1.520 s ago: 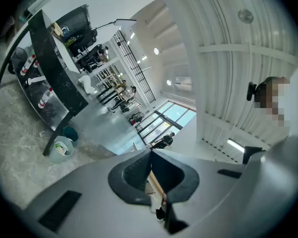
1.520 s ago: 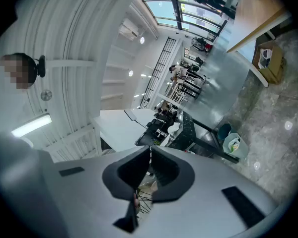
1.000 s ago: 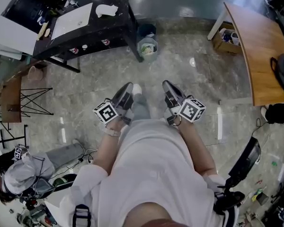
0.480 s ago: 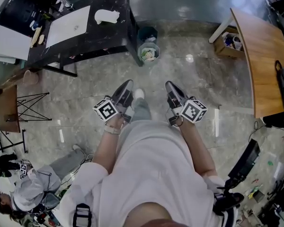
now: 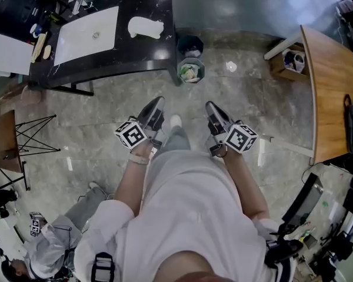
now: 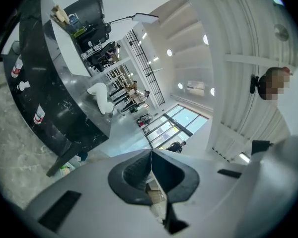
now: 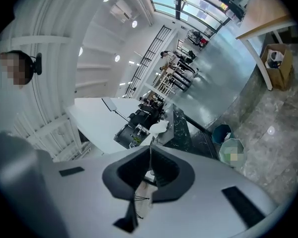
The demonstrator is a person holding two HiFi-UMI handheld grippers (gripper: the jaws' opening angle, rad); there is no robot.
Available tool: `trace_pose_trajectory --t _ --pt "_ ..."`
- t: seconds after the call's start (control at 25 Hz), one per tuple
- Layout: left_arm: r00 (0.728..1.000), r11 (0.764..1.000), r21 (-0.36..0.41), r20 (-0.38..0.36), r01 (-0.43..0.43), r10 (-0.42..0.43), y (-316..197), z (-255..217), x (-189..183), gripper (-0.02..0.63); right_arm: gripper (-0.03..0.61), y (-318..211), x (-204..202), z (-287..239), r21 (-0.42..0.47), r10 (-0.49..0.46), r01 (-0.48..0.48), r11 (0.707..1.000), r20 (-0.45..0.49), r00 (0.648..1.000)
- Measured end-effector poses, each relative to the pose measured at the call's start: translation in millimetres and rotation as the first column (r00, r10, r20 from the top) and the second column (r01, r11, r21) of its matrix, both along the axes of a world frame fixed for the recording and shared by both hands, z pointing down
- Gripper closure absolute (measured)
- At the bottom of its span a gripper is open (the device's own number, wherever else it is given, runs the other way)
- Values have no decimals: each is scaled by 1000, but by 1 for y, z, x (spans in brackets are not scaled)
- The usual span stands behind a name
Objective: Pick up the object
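A white animal-shaped object (image 5: 146,26) lies on the black marble table (image 5: 147,54) at the top of the head view, beside a white board (image 5: 87,34). The same white object (image 6: 100,95) shows on the table in the left gripper view, and far off as a white object (image 7: 159,128) in the right gripper view. My left gripper (image 5: 157,101) and right gripper (image 5: 210,106) are held out over the floor, well short of the table. The left gripper (image 6: 151,155) and the right gripper (image 7: 150,150) both have their jaws together with nothing between them.
Two bins (image 5: 191,72) stand on the floor at the table's right end. A wooden table (image 5: 332,93) with a cardboard box (image 5: 288,60) under it lies to the right. A metal folding frame (image 5: 23,140) stands at the left. A person (image 5: 47,251) sits at the lower left.
The black table and bins have shifted right and slightly nearer in the head view as I walk. Both grippers stay shut in the same place before my body.
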State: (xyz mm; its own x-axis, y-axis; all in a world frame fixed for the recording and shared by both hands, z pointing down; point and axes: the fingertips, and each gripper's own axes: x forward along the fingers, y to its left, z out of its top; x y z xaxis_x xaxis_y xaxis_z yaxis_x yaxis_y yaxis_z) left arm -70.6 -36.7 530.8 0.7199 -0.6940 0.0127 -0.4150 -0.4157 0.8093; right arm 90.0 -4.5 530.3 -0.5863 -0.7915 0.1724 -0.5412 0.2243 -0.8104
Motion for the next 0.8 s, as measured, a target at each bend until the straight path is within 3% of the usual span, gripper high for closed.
trace_pose_trajectory --t 0.4,0.8 --pt "998 1000 16 58 8 -9 -90 8 -73 606 557 -100 -74 -5 10 -46 47 999 -23 999" --pt "981 996 84 190 18 -34 -132 10 -85 606 557 -152 -94 2 30 -77 76 997 24 997"
